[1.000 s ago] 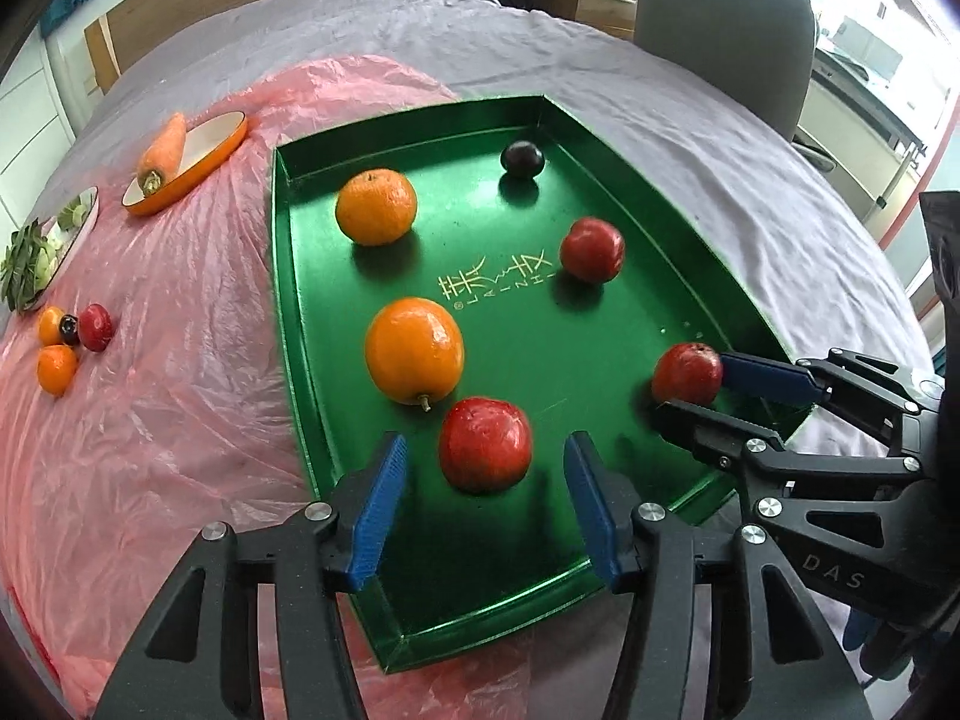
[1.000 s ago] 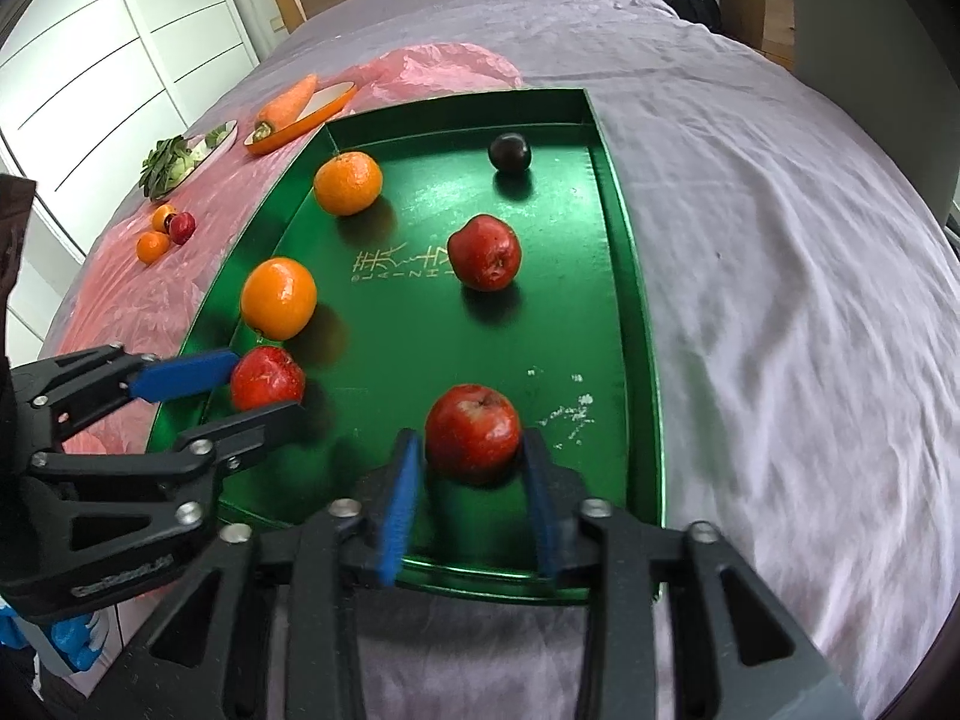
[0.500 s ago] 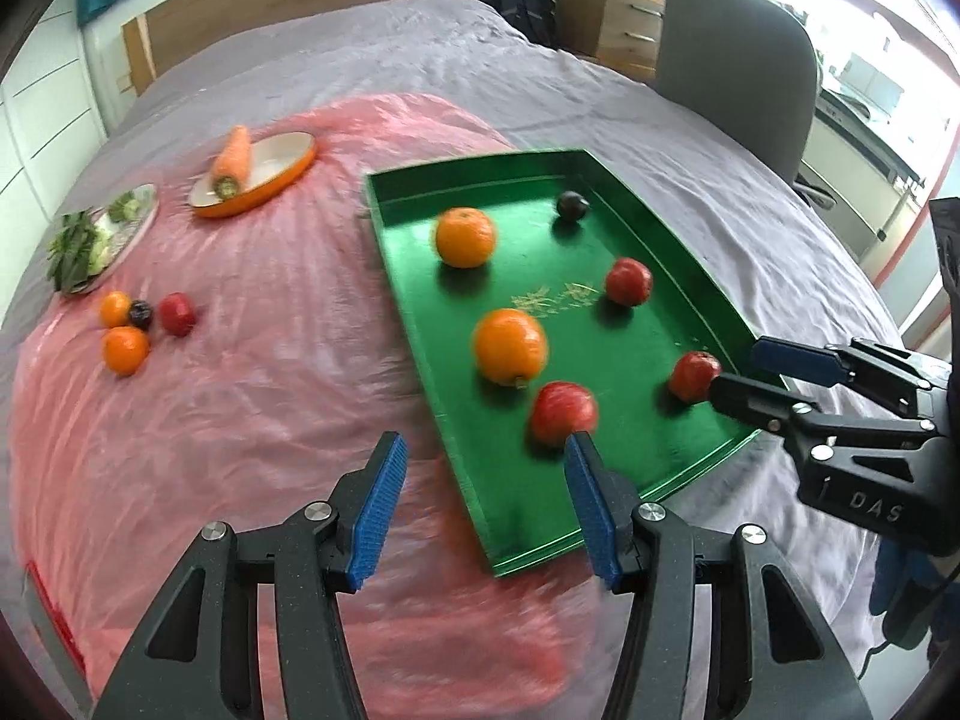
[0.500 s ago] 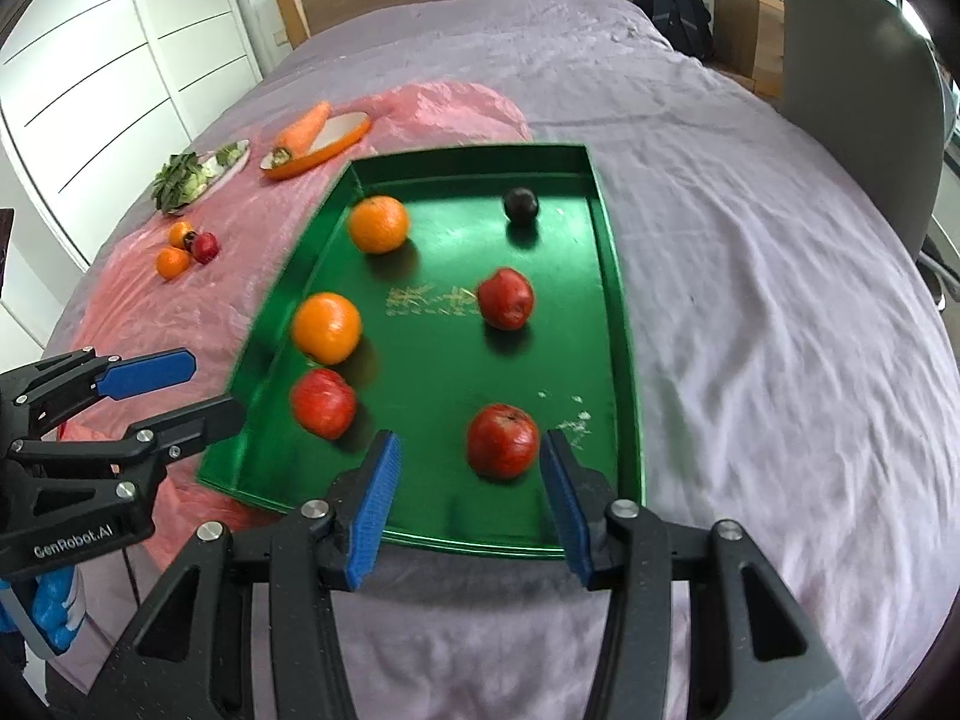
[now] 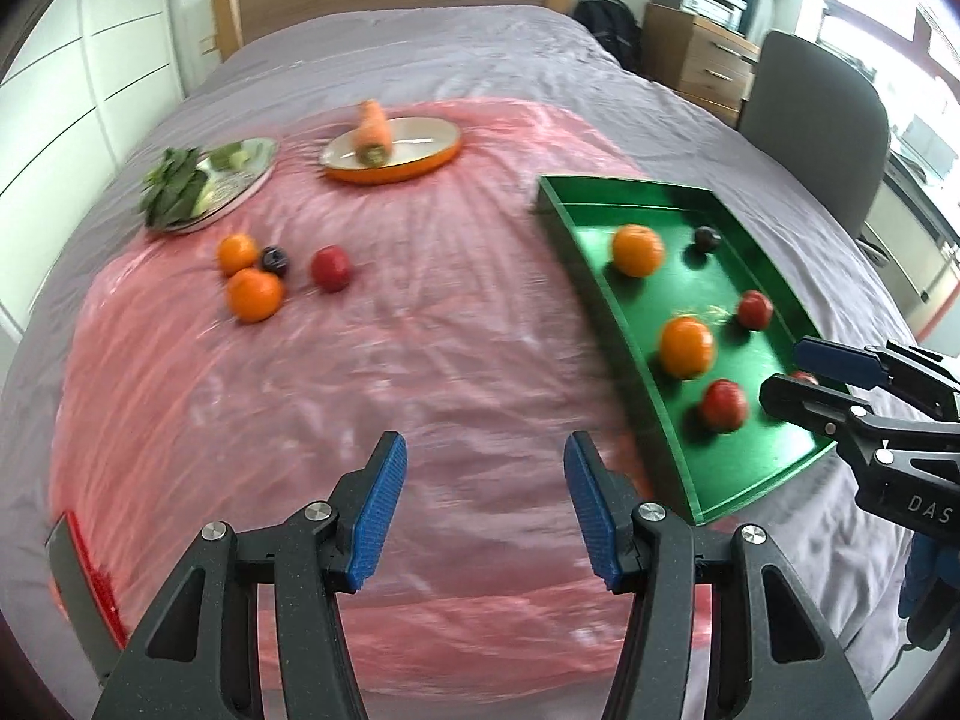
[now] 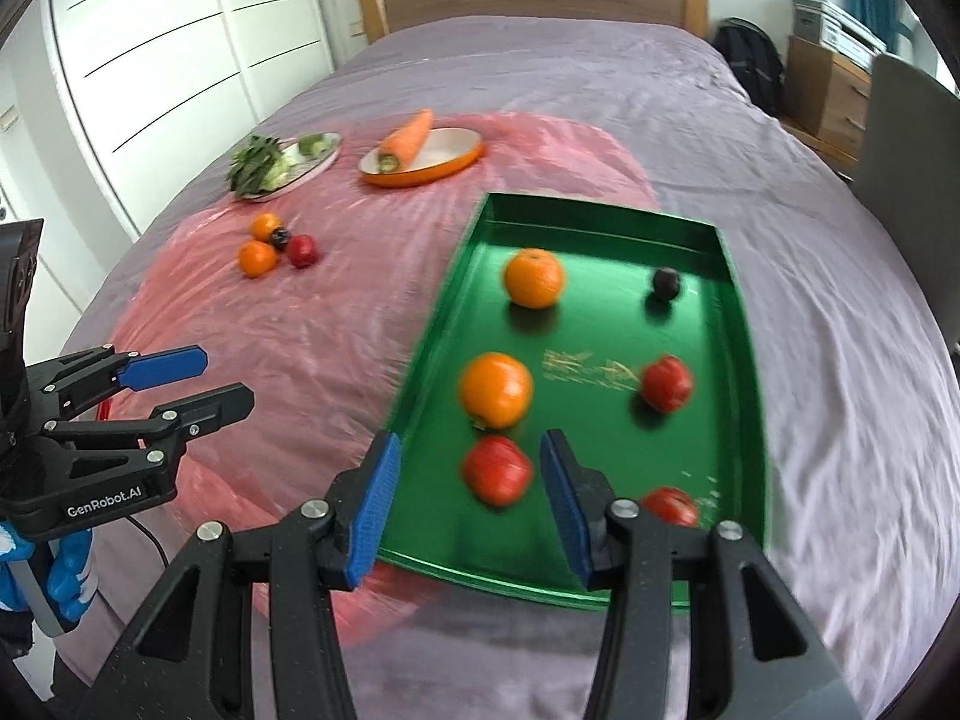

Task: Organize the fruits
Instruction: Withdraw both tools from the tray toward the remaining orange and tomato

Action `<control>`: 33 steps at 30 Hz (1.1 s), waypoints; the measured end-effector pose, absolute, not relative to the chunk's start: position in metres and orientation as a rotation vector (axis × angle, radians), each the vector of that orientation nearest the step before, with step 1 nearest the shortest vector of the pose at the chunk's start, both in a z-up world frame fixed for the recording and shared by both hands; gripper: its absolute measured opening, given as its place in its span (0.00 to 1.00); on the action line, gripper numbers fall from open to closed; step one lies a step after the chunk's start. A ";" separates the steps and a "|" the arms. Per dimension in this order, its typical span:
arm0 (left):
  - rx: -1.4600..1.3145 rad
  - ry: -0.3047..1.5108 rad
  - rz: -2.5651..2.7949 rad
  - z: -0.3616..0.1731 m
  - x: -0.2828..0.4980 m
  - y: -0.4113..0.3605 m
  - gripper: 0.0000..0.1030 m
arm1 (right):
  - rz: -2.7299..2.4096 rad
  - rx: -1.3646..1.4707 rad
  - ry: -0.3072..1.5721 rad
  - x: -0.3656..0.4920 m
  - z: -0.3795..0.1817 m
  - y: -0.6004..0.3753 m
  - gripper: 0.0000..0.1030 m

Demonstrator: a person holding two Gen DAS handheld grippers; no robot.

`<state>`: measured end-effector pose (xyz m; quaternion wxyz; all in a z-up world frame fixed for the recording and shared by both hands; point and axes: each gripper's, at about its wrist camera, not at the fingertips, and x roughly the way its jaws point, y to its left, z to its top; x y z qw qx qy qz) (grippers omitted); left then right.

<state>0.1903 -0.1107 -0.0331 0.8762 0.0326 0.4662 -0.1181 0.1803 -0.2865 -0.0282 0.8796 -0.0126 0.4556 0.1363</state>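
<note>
The green tray [image 6: 741, 324] on the bed holds two oranges, three red apples and a dark plum. Left of the tray, the left claw [image 5: 480, 510] hangs released and empty; the right claw [image 6: 465, 504] gapes over the tray's near edge, gripping nothing.

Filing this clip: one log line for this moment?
left gripper: open, empty | right gripper: open, empty | green tray: six fruits | pink sheet: four fruits

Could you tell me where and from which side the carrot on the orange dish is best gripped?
Grip the carrot across its thicker middle, coming from above. It lies slanted, its tip overhanging the orange dish, so its long sides are exposed while the rim blocks a low approach.
</note>
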 end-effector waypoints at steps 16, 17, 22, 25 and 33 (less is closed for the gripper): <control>-0.024 1.000 -0.105 -0.060 0.205 -0.020 0.48 | 0.407 -0.086 1.004 0.201 -0.050 -0.198 0.86; -0.029 0.999 -0.099 -0.061 0.207 -0.015 0.47 | 0.416 -0.090 1.008 0.203 -0.052 -0.193 0.86; -0.053 0.996 -0.070 -0.065 0.222 0.008 0.47 | 0.453 -0.099 1.019 0.218 -0.059 -0.166 0.86; -0.066 0.997 -0.058 -0.069 0.233 0.019 0.47 | 0.473 -0.101 1.022 0.229 -0.063 -0.152 0.86; -0.085 0.984 -0.046 -0.075 0.274 0.037 0.47 | 0.522 -0.122 1.007 0.276 -0.069 -0.110 0.86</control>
